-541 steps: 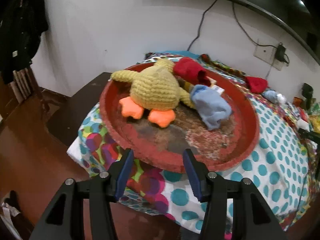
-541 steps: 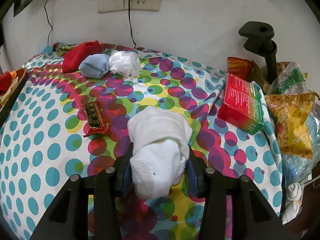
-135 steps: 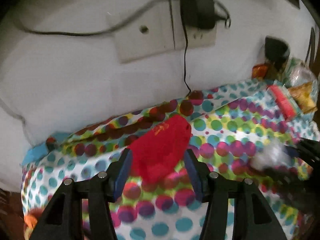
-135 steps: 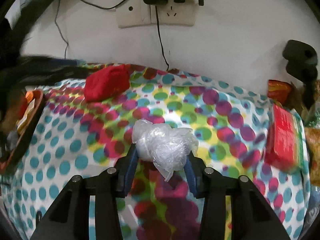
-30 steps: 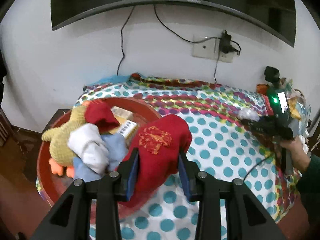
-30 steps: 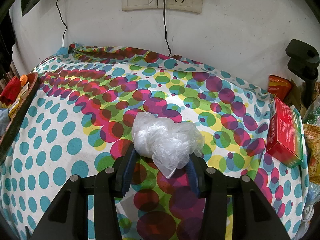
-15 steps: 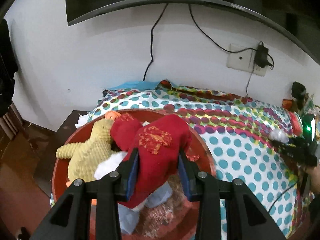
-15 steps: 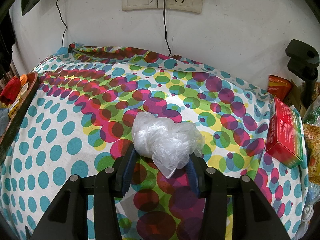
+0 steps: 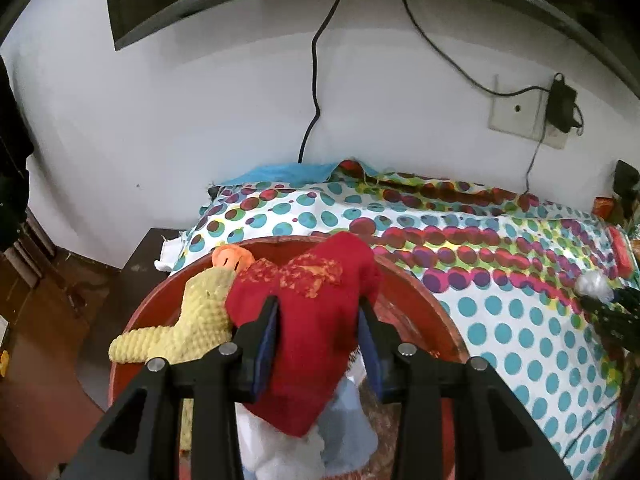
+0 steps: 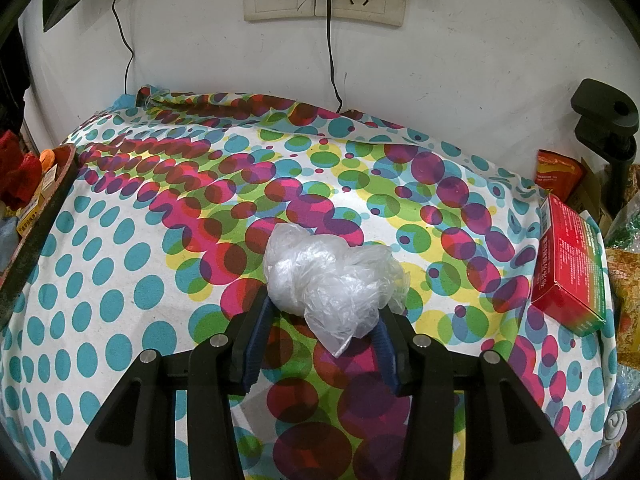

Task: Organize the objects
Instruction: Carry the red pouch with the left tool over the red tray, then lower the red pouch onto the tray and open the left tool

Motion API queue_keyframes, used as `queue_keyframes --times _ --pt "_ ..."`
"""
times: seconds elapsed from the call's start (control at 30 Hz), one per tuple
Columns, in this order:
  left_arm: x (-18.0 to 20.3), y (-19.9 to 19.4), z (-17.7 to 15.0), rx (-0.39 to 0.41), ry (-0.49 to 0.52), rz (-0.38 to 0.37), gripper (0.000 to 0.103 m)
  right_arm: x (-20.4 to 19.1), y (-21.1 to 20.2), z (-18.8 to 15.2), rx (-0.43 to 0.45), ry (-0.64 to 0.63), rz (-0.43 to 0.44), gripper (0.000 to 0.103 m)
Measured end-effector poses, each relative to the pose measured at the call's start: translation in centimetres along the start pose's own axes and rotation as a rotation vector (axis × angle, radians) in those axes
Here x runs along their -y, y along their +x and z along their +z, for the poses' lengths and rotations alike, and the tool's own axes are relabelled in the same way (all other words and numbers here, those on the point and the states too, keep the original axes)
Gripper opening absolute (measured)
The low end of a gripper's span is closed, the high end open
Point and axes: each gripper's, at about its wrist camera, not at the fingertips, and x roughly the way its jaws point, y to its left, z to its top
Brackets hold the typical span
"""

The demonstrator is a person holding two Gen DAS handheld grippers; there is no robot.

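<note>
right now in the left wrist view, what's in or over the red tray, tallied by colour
red: 1, the red sock between the left gripper's opening fingers
yellow: 1, the crocheted duck
white: 1, a white sock
light blue: 1, a blue sock
total: 4 over the red tray

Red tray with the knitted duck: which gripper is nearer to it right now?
Left. The left gripper hangs over the red tray, jaws opening around a red sock. The right gripper holds a plastic bag over the spotted cloth, well away from it.
</note>
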Motion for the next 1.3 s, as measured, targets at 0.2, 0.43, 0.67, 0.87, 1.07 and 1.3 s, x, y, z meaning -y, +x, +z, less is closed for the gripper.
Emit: queue_keyframes --times 0.2,0.43,0.67,0.87,1.07,1.3 --pt "0.3 2.5 0.2 -0.042 -0.008 -0.005 0.040 0.0 0.0 0.0 0.000 0.002 0.002 0.045" --pt "1.8 3.6 -0.3 -0.064 0.041 0.019 0.043 0.0 0.0 0.0 0.000 0.000 0.000 0.045" --pt "3.0 3.2 -1.1 -0.074 0.089 0.037 0.048 0.0 0.0 0.0 -0.001 0.000 -0.003 0.046" --pt "3.0 2.4 -1.6 -0.084 0.068 0.014 0.048 0.2 0.0 0.1 -0.001 0.001 -0.001 0.047" --pt "3.5 1.5 -2.6 -0.077 0.088 0.017 0.048 0.2 0.0 0.1 -0.001 0.001 -0.002 0.047" --pt "3.6 0.5 -3.9 -0.089 0.096 -0.003 0.048 0.3 0.0 0.2 -0.002 -0.001 -0.004 0.047"
